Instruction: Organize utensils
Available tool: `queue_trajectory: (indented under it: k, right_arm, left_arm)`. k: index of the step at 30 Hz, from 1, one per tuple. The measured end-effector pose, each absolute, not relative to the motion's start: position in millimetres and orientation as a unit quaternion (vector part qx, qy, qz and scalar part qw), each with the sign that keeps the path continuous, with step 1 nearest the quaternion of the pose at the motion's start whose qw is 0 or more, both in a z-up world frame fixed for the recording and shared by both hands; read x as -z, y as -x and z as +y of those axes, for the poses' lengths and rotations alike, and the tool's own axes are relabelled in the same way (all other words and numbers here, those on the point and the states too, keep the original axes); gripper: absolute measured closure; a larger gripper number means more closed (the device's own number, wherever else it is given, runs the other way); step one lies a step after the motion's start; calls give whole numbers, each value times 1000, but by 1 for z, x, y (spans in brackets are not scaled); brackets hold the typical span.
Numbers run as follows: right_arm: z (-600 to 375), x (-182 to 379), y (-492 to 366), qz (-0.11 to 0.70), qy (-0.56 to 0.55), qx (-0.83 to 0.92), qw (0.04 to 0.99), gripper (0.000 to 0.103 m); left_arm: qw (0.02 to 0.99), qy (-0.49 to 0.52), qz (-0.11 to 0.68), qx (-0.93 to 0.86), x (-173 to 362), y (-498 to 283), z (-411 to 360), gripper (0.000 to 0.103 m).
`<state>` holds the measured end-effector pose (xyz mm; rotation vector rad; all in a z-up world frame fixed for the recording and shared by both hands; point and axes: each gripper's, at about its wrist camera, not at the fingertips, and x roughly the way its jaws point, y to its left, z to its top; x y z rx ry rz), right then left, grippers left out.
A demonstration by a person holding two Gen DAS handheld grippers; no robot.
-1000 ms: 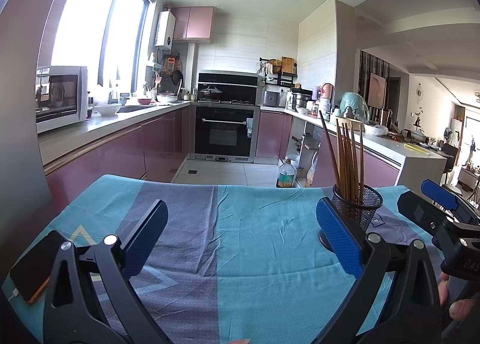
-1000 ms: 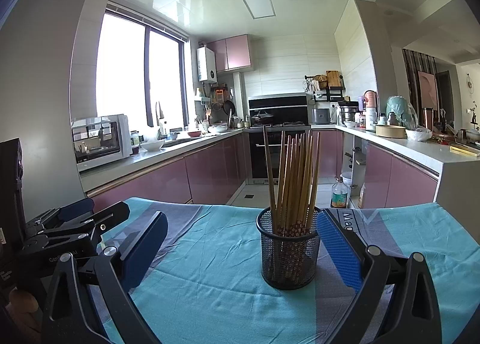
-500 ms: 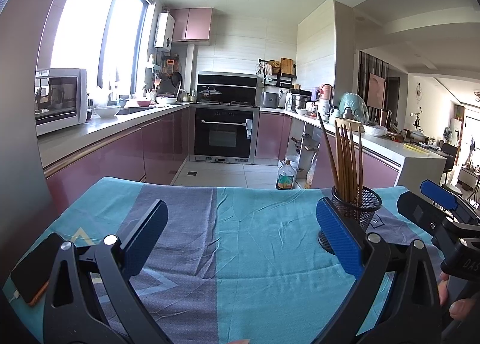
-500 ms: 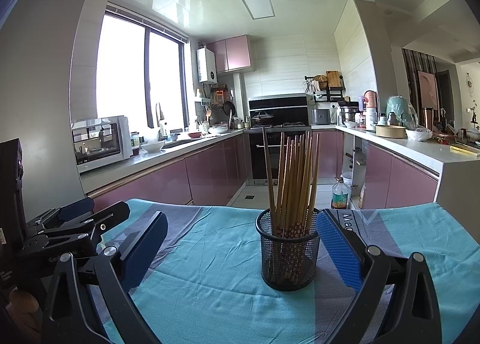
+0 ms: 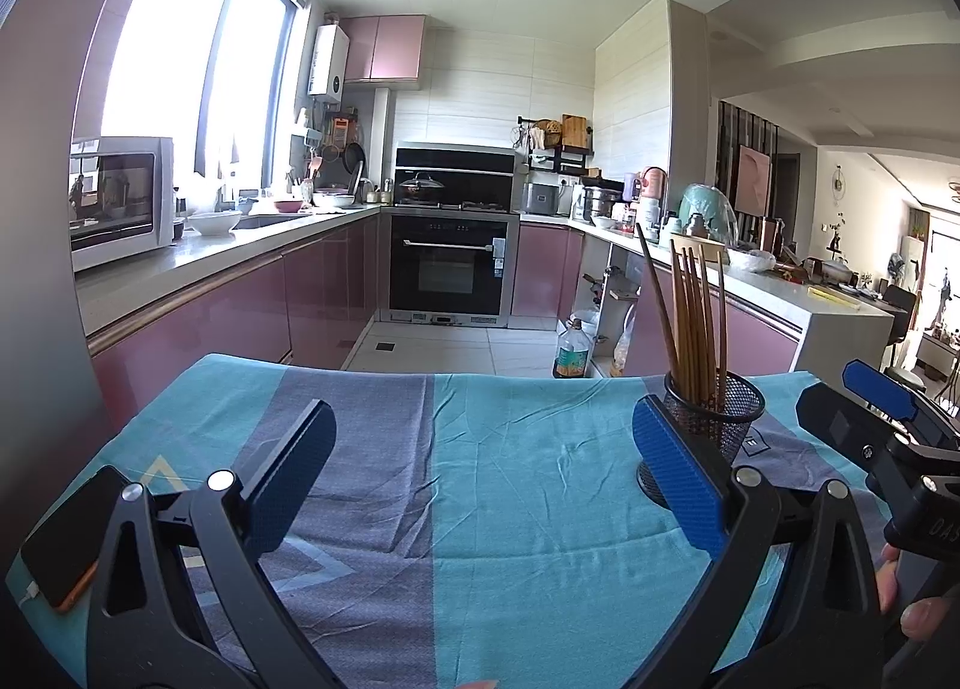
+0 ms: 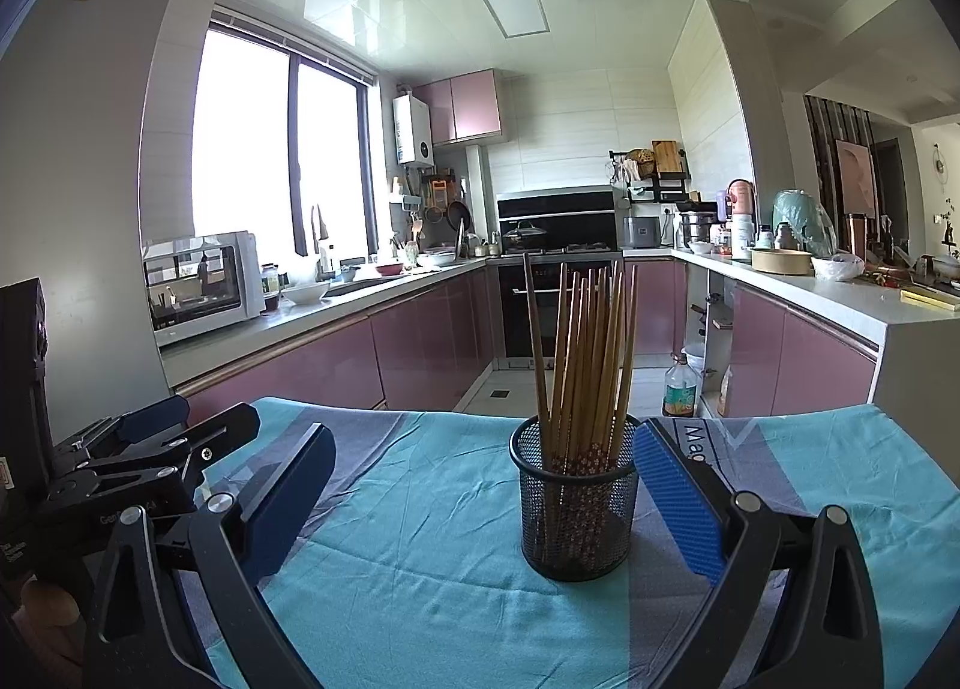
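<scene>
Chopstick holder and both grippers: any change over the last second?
No clear change. The left gripper and right gripper are open and empty as before, nothing gripped or released. The mesh holder with its chopsticks stands upright in the same place on the cloth.

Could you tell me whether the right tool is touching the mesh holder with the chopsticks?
Apart. In the right wrist view the open right tool leaves teal cloth showing between the mesh holder and its left finger, and a narrow strip before the right.

A teal-and-grey tablecloth (image 5: 510,485) covers the table — a phone (image 5: 63,542) lies at its left edge. Behind stand a microwave (image 5: 117,197) and oven (image 5: 450,269).
</scene>
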<state>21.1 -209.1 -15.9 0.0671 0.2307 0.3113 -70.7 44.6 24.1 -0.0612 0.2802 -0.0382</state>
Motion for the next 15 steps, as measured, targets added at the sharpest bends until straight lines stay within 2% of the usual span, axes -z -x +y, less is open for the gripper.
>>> queue_trajectory:
  k: [11,15]
  right_arm:
    - [-217,18,-26,124,-34,-147,981,7]
    - [-248,28,-47,174,-37,-106,978,7]
  left_arm:
    - [985,45,167,6,-18,61,53,6]
    - [980,56,190,-1,-12,52,63,6]
